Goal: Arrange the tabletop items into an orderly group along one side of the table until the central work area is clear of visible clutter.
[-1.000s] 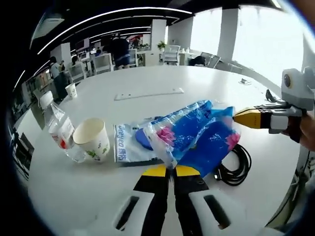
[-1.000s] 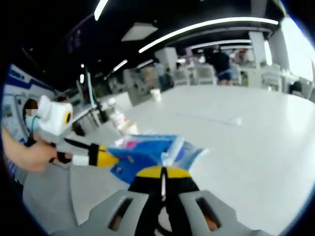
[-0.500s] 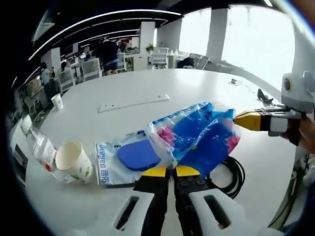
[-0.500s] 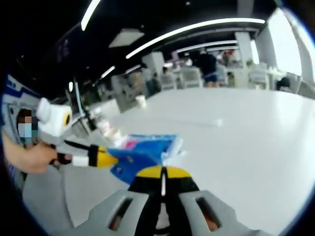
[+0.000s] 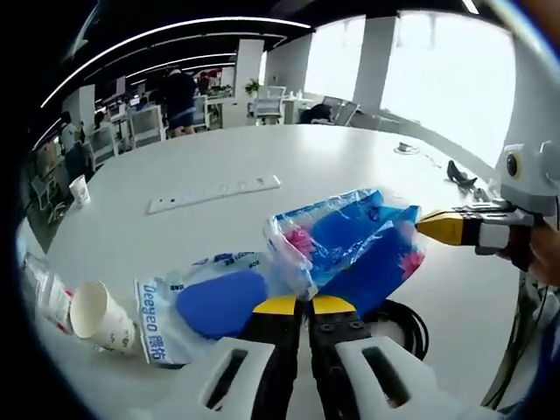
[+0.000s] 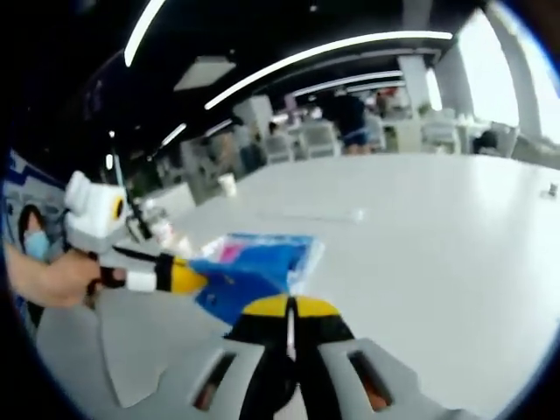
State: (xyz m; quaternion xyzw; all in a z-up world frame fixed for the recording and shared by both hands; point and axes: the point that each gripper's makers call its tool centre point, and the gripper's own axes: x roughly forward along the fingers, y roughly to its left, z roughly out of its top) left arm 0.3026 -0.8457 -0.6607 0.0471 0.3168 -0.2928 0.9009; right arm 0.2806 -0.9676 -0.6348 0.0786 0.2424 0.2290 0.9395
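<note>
A blue and clear plastic bag (image 5: 350,249) with pink marks hangs above the white table (image 5: 332,162), held at both ends. My left gripper (image 5: 299,304) is shut on its near edge. My right gripper (image 5: 437,227) comes in from the right, shut on the bag's far corner. In the right gripper view the bag (image 6: 258,267) stretches between my right gripper (image 6: 289,306) and the left gripper (image 6: 179,276), which a hand (image 6: 48,282) holds. A flat blue-and-white Deeyeo pack (image 5: 197,302) lies on the table under the bag.
A paper cup (image 5: 94,311) lies tipped at the left beside a plastic bottle (image 5: 39,284). A black cable (image 5: 407,319) coils at the right. A white power strip (image 5: 214,185) lies farther back, and another cup (image 5: 80,188) stands at the far left edge. Desks and people fill the background.
Both grippers keep hold of the bag. Both cameras have shifted, so the cup, the bottle and the Deeyeo pack sit lower and farther left in the left gripper view.
</note>
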